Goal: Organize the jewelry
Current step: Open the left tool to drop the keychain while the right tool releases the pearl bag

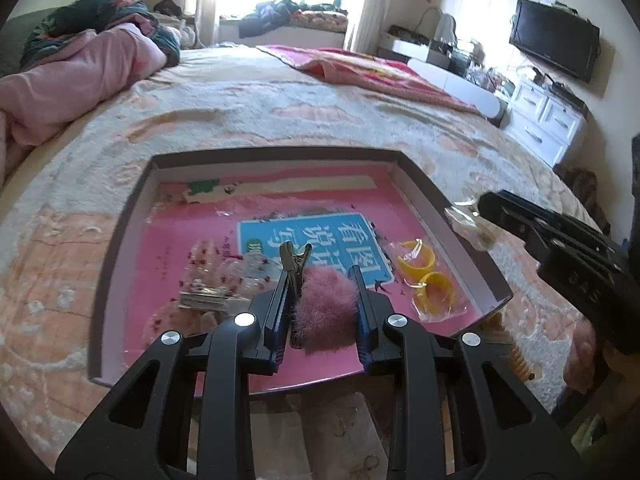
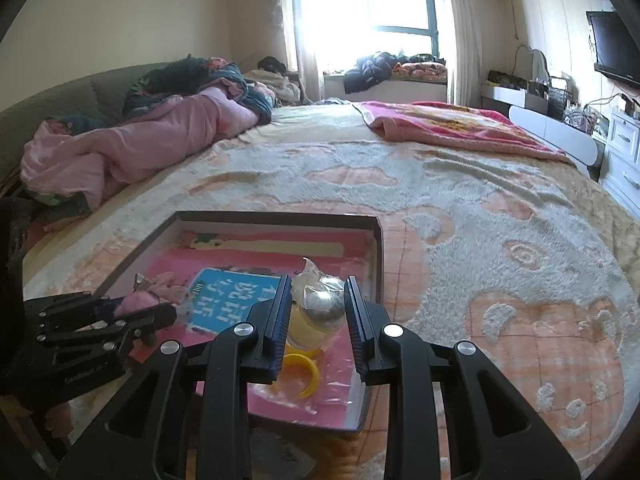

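Note:
A shallow box tray with a pink printed bottom lies on the bed. My left gripper is shut on a pink fluffy pom-pom hair clip, its metal clip jaw sticking forward, just above the tray. Two yellow bangles in clear bags lie at the tray's right side; a bagged hair clip lies left. My right gripper is shut on a clear bag holding a silvery round piece, over the tray's right part above a yellow bangle.
The tray sits on a fluffy cream and peach bedspread. A pink quilt is heaped at the far left and a pink blanket at the far right. White drawers and a TV stand right.

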`<state>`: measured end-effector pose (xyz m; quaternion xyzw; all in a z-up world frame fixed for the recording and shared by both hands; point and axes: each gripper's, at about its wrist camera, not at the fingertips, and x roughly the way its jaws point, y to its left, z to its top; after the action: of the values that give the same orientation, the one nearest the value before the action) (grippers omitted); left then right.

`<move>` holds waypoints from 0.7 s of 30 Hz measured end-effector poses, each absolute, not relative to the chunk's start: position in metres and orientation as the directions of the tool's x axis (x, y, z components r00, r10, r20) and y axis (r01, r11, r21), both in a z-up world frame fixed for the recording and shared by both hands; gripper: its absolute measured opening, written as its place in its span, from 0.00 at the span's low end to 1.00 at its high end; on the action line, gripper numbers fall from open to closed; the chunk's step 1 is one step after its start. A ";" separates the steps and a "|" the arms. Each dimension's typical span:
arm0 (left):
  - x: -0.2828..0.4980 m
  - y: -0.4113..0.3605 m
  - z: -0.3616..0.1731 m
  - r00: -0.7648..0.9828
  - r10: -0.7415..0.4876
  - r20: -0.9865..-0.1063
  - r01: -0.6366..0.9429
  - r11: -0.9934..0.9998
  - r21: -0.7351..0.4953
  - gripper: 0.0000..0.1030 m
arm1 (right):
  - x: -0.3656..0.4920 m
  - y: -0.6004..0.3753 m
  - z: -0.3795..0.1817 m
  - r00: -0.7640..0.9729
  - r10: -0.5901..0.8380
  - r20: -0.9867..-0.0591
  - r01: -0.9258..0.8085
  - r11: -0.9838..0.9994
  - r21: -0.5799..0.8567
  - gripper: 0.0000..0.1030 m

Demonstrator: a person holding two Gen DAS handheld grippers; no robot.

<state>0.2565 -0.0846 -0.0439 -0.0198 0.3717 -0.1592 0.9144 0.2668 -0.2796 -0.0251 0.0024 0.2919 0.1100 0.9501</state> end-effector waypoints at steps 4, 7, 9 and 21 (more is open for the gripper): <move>0.262 -0.088 -0.049 0.662 -0.301 -0.686 0.276 0.949 -0.151 0.19 | 0.279 -0.281 -0.033 0.793 0.204 -0.575 -0.206 0.977 0.063 0.25; 0.266 -0.089 -0.054 0.650 -0.300 -0.698 0.271 0.950 -0.156 0.20 | 0.286 -0.279 -0.038 0.784 0.198 -0.588 -0.210 0.977 0.049 0.25; 0.266 -0.089 -0.058 0.646 -0.299 -0.702 0.267 0.950 -0.158 0.20 | 0.289 -0.278 -0.041 0.780 0.193 -0.595 -0.209 0.977 0.043 0.25; 0.264 -0.088 -0.068 0.639 -0.295 -0.710 0.259 0.952 -0.162 0.27 | 0.295 -0.280 -0.056 0.754 0.178 -0.633 -0.196 0.980 0.041 0.25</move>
<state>0.2642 -0.0884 -0.0682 -0.0228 0.3964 -0.1529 0.9050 0.2954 -0.2803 -0.0560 -0.0139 0.3365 0.0999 0.9363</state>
